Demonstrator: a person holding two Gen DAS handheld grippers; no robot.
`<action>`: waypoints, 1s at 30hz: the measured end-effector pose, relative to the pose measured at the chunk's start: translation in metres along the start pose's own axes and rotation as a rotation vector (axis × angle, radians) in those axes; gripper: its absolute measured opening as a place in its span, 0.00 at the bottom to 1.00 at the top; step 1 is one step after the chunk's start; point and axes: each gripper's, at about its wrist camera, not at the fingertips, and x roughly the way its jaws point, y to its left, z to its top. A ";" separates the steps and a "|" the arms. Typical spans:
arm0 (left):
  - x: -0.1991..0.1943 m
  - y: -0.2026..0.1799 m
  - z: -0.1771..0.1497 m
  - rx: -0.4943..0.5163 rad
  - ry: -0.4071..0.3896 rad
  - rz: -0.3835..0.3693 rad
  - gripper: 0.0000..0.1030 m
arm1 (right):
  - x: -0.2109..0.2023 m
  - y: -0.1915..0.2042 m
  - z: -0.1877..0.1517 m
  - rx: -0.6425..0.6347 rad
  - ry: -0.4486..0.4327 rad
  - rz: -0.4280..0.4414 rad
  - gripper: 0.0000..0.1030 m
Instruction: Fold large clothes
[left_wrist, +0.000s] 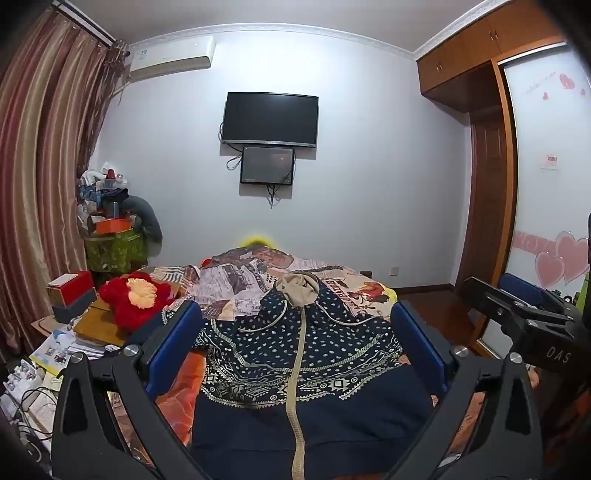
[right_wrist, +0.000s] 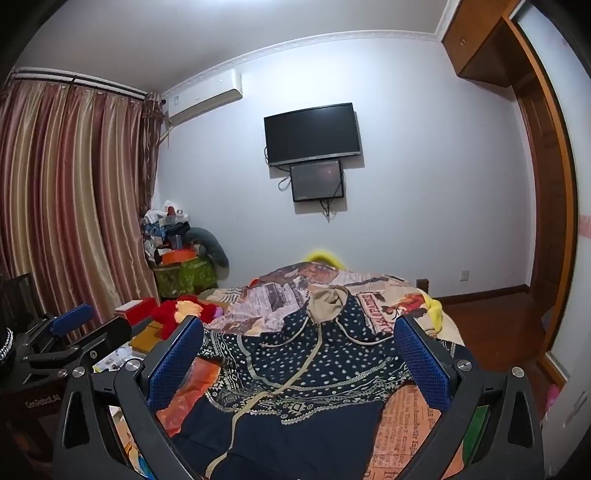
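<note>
A dark blue hooded jacket (left_wrist: 295, 350) is lying face up on the bed (left_wrist: 236, 288), spread over a bedcover printed with newspaper-style pictures. Its beige zipper (left_wrist: 297, 387) is running down the middle, its beige-lined hood (left_wrist: 297, 290) is pointing toward the far wall, and pale drawstrings are trailing across the dotted chest.

The left gripper (left_wrist: 295, 332) is hovering above the jacket with its blue-padded fingers (left_wrist: 173, 343) standing wide apart and nothing between them. The right gripper (right_wrist: 299, 347) is hovering just beside it, likewise spread wide and gripping nothing; the jacket's right side is showing between its fingers (right_wrist: 421, 354). Each gripper is showing at the edge of the other's view, the two held side by side.

A red plush toy (left_wrist: 135, 299) is sitting to the left of the bed, near a red box (left_wrist: 72, 288). A dark television (left_wrist: 269, 118) is hanging on the far wall above a smaller screen (left_wrist: 267, 165). Striped curtains (left_wrist: 40, 147) are covering the left side, and a wooden wardrobe (left_wrist: 491, 155) is standing on the right.
</note>
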 end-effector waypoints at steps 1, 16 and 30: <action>0.001 0.000 -0.001 -0.001 0.000 -0.001 1.00 | -0.001 -0.003 0.004 0.005 0.004 0.004 1.00; 0.006 -0.001 -0.003 -0.001 0.007 -0.003 1.00 | 0.007 -0.011 0.009 0.015 0.017 0.006 1.00; 0.010 -0.004 -0.004 0.000 0.011 -0.008 1.00 | 0.007 -0.013 0.009 0.016 0.017 0.006 1.00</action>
